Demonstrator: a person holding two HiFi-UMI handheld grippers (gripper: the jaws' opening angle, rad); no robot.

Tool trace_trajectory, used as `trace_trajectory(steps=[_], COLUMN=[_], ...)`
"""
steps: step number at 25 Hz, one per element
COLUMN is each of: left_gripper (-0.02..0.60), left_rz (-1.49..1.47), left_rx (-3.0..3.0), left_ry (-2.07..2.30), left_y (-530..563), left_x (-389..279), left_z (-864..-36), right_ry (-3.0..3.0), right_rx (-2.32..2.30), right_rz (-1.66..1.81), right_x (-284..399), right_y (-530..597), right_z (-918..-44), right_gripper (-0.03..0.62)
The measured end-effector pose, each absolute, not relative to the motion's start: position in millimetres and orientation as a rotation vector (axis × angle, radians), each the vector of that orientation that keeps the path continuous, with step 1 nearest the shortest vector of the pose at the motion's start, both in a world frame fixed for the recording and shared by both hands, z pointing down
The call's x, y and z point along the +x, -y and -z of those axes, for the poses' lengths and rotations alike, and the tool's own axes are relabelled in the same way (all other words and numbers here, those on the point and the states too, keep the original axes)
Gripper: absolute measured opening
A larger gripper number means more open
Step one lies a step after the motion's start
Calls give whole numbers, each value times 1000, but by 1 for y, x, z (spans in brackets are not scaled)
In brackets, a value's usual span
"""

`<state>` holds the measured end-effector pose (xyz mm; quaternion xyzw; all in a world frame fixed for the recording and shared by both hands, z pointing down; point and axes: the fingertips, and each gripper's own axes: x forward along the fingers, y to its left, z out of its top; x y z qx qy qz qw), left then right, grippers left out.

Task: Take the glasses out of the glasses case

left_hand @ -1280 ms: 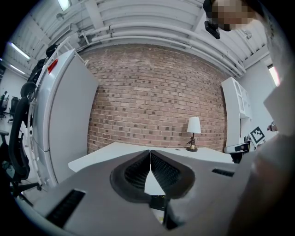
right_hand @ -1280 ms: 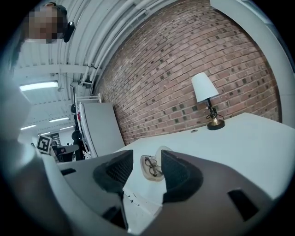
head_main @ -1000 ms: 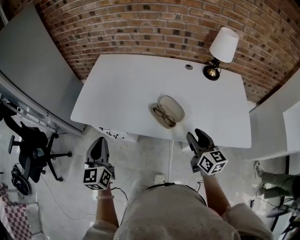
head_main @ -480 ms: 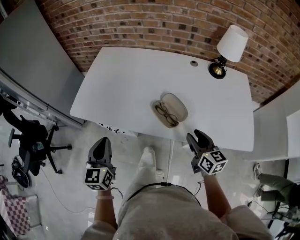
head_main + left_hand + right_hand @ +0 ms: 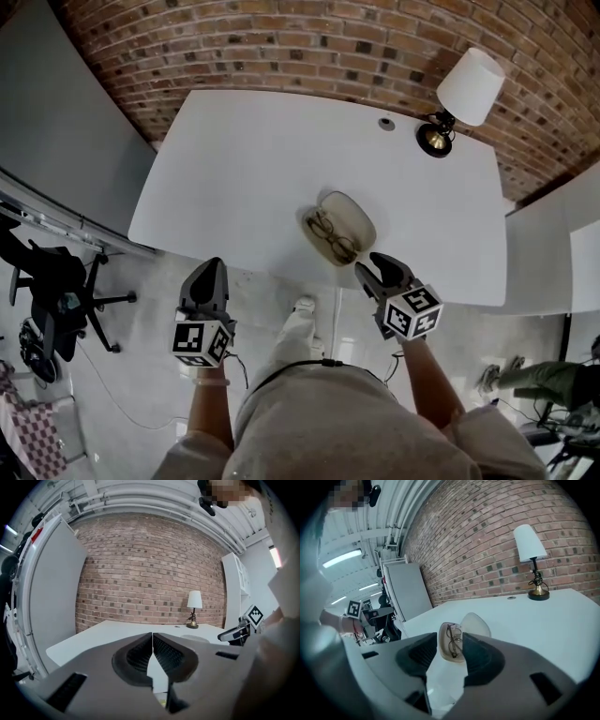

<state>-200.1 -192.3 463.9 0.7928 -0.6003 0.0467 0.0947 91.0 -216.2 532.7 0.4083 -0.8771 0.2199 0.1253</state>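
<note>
**Right claw apart near the open case, left claw closed**

The right gripper [image 5: 373, 270] sits just right of centre in the lower half of the head view, its tips at the near edge of the white table [image 5: 253, 159]. Its jaws stand well apart and are closing. In its own view the gap between them frames the case further along the tabletop, but the pads touch nothing. The left gripper [image 5: 207, 269] is at lower left in the head view, short of the table edge and over the floor. In the left gripper view its jaws meet at the tips, with nothing between them.

The glasses case [image 5: 354, 212] lies open near the middle of the frame, close to the table's near edge and just above the right gripper. Its lid is folded back towards the upper right. The glasses [image 5: 330, 234] lie folded in the lower half of the case, dark rims up.

A lamp [image 5: 466, 86] with a white shade stands at the table's far corner, at upper right. Beside it a small round fitting [image 5: 386, 123] is set in the tabletop. A brick wall [image 5: 281, 37] runs along the top of the frame. A black office chair [image 5: 52, 291] stands on the floor at the left edge.
</note>
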Motion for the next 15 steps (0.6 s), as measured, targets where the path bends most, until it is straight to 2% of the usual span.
trace_trajectory(steps=[15], left_gripper=[6], left_rz=[-183], left_rx=[2318], left_ry=[1711], left_y=[244], left_x=[-211], left_z=[-494], right_ry=[2353], right_rx=[1009], right_rz=[-571], right_x=[46], right_y=[255], right_z=[-574], right_gripper=[160])
